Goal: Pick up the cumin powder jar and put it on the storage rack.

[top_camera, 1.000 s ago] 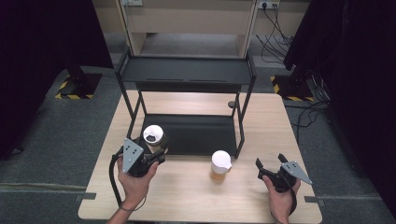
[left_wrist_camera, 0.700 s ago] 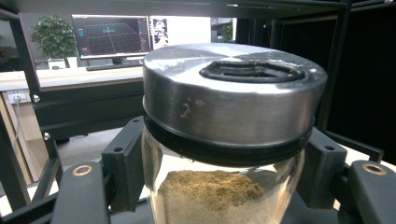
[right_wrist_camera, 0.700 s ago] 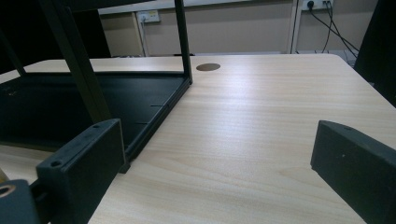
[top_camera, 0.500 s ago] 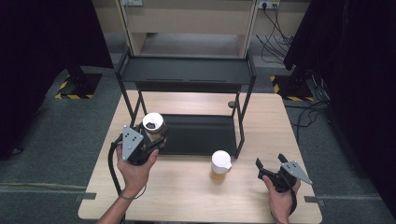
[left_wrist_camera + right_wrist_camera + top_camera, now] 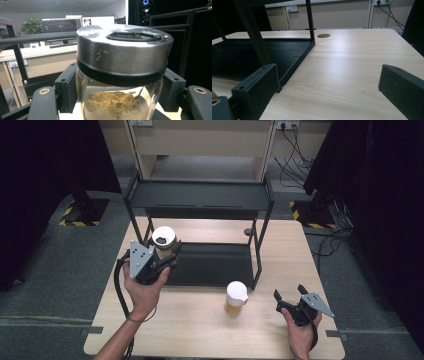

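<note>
The wooden table [image 5: 280, 250] is bearing a black two-tier rack [image 5: 200, 200]. The left gripper [image 5: 167, 255] is grasping a steel-lidded glass jar [image 5: 120, 75] of brown powder, raised at the rack's left front post. The right gripper [image 5: 290, 296] is resting released, jaws apart, near a white-lidded jar [image 5: 236, 297].
</note>
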Action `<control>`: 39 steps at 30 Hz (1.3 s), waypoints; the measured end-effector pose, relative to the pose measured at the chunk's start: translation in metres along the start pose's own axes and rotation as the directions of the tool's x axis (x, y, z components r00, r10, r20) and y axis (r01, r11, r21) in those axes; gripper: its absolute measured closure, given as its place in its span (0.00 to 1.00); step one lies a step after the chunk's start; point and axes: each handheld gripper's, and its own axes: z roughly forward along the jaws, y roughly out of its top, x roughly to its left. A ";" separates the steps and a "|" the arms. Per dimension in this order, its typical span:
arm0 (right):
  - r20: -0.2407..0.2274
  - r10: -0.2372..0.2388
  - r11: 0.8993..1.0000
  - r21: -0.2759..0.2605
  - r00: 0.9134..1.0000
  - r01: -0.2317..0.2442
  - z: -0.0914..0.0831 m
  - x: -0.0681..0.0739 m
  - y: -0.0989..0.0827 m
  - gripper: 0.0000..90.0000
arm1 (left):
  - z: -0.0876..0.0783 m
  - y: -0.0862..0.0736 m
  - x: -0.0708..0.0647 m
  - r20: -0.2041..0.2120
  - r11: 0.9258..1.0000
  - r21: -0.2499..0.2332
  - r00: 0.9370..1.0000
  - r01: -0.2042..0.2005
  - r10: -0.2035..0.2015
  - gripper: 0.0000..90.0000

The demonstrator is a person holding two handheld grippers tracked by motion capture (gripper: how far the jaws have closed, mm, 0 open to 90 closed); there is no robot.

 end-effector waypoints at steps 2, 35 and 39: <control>0.000 -0.001 1.000 0.001 1.000 0.001 0.000 0.000 0.000 0.03 | 0.001 0.002 0.000 0.001 1.000 -0.001 1.000 -0.004 0.004 0.34; -0.005 -0.001 1.000 0.003 1.000 0.001 0.000 -0.001 0.000 0.03 | 0.034 0.063 0.005 -0.020 0.996 -0.075 0.999 -0.038 0.037 0.34; -0.005 -0.001 1.000 0.003 1.000 0.001 0.000 -0.001 0.001 0.03 | 0.039 0.069 0.006 -0.027 0.996 -0.081 0.999 -0.037 0.035 0.34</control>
